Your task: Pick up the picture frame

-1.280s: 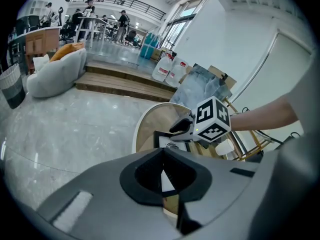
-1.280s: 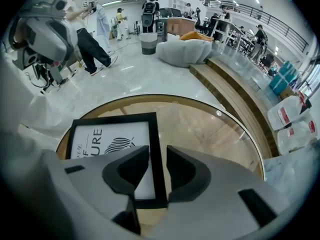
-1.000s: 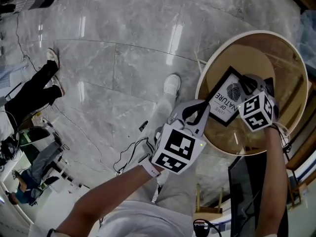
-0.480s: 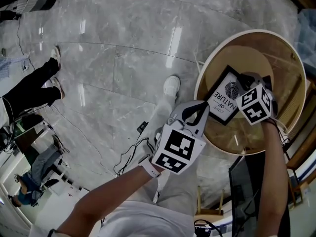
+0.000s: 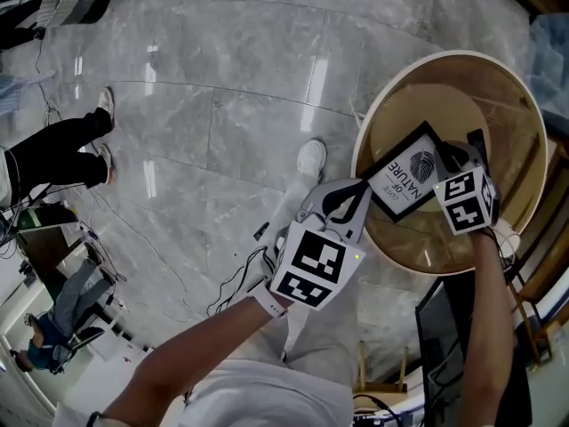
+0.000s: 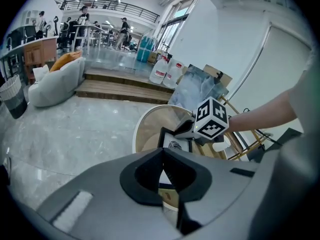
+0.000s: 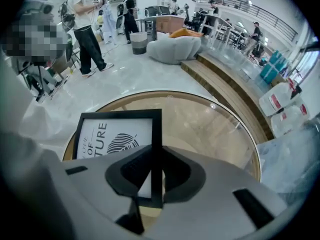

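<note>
Head view: a black picture frame (image 5: pixel 411 169) with a white print is gripped by its right edge in the right tool (image 5: pixel 447 156), over the round glass worktop (image 5: pixel 462 54) with its pale rim. The frame is seen tilted, with its gripped side toward the person's right arm. Whether its far corner touches the glass cannot be told.

In the right gripper view the frame's thin black border is pinched between the two dark pads, which have just been closing onto it. The print's lettering and round, fingerprint-like emblem are shown to the left of the jaws.

The left tool (image 5: pixel 342 205) is held just beside the worktop's near-left rim, above the grey marble floor (image 5: pixel 204 105), and is pointed toward the frame. In the left gripper view its jaws are brought together at the tips with nothing between them, and the right tool and the frame are seen beyond them.

A white shoe (image 5: pixel 311 154) is seen on the floor near the worktop. A person in black trousers (image 5: pixel 53 158) is pictured at the left edge of the scene, well apart from the worktop.
</note>
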{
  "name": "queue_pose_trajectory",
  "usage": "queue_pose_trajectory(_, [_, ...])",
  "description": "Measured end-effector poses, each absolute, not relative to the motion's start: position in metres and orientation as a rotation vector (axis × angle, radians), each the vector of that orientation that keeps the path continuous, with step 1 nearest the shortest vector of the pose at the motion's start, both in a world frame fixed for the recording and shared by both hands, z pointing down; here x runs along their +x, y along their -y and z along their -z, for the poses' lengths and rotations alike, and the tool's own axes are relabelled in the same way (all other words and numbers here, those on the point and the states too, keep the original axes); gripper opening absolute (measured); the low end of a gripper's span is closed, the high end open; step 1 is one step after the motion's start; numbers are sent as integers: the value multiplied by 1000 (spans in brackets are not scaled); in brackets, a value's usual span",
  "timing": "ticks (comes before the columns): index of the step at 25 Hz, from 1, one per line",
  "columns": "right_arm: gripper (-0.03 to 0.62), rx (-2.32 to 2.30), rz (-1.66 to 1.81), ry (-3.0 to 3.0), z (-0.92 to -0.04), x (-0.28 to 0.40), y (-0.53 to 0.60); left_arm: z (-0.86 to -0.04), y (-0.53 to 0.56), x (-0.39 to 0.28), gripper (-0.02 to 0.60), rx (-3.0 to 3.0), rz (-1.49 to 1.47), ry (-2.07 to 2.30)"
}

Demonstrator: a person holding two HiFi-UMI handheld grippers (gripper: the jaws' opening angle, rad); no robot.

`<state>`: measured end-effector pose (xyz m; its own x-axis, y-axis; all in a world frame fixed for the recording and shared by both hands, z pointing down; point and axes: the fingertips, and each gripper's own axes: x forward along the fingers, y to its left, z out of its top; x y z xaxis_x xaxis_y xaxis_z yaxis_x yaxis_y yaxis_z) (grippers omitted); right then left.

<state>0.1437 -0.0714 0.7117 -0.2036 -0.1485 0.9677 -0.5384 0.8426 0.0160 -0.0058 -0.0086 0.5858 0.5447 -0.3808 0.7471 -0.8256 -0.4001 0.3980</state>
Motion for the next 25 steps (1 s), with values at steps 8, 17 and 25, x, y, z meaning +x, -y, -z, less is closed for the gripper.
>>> queue_pose_trajectory(8, [52,857,-493,1831,-642,156,58,-544,-7,3,5,2070,-739,974])
queue_pose_trajectory(17, [52,1176,-530,1887,-528,174,32,-458,-19,23,5,2142,-690,1018])
queue_pose_trajectory(25, [52,1411,-481,1908,-408,201,6,-364,-41,37,5,2193,-630,1033])
